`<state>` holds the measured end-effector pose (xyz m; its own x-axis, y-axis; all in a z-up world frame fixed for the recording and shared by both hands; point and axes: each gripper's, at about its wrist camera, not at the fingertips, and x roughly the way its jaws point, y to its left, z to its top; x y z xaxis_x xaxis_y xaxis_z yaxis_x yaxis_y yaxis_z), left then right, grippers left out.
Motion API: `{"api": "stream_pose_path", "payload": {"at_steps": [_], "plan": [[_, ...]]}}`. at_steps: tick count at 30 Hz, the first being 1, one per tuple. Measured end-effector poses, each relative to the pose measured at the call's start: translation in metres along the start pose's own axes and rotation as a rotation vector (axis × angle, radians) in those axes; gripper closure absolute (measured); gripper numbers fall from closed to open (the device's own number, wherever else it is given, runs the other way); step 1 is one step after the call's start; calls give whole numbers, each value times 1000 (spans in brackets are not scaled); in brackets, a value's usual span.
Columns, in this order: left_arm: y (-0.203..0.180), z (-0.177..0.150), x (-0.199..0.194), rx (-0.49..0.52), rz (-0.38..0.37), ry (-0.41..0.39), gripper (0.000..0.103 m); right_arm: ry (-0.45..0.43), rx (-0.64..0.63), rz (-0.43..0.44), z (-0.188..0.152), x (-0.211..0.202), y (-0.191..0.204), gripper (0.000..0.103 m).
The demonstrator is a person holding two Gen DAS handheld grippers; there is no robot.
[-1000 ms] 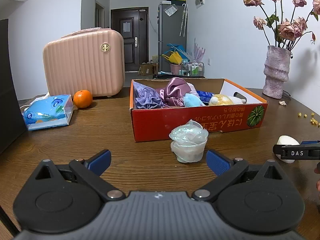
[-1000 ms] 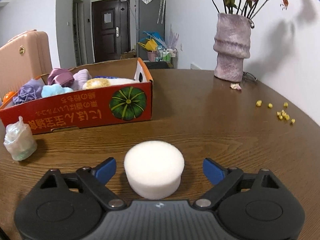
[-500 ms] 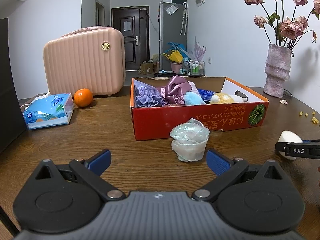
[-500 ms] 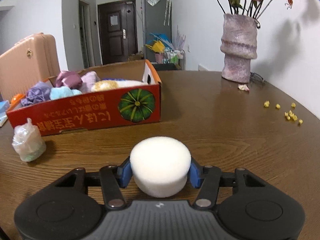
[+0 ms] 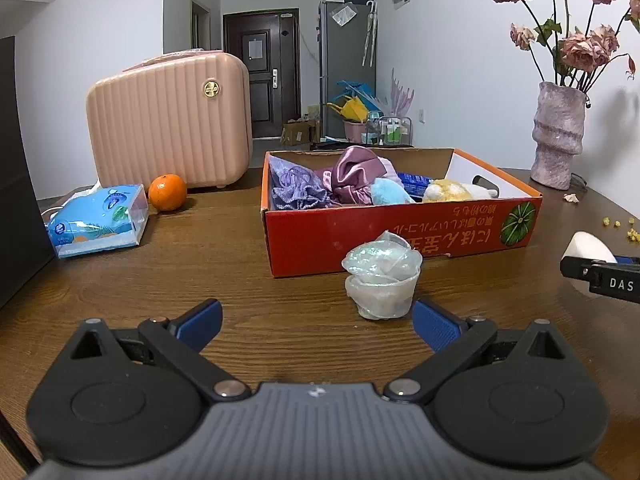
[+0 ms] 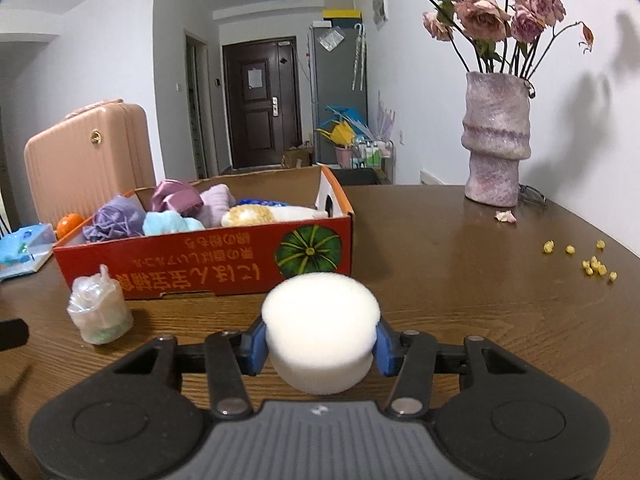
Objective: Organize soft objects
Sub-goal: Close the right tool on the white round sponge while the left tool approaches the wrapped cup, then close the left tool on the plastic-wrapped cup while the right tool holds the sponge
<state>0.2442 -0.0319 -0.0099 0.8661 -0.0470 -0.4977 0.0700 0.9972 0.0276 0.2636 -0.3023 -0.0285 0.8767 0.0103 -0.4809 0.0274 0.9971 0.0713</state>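
Plastic-wrapped bundle [image 5: 382, 280] before red box [image 5: 400, 236]

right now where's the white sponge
Clamped in the right gripper, the white sponge sits just in front of the red box, near its pumpkin corner.

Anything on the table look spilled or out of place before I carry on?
Yes: small yellow bits lie scattered on the table right of the red box, and a fallen petal sits by the vase.

One red box [image 5: 400, 236], one white sponge [image 6: 320, 324], one plastic-wrapped bundle [image 5: 382, 284], one orange [image 5: 167, 192], one vase [image 6: 496, 140], one suitcase [image 5: 168, 120].
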Motion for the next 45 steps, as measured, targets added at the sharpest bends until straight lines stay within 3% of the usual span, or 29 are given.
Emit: {"api": "stream_pose_path", "payload": {"at_steps": [22, 35, 38, 45], "plan": [[-37, 11, 52, 67, -3, 78, 0, -55, -7, 33, 0, -12, 6, 52], [-40, 21, 79, 49, 29, 57, 0, -43, -7, 12, -1, -7, 7, 51], [-40, 22, 83, 55, 16, 64, 7, -42, -11, 7, -1, -6, 7, 51], [-35, 22, 90, 39, -58, 106, 47, -43, -11, 3, -2, -5, 7, 51]]}}
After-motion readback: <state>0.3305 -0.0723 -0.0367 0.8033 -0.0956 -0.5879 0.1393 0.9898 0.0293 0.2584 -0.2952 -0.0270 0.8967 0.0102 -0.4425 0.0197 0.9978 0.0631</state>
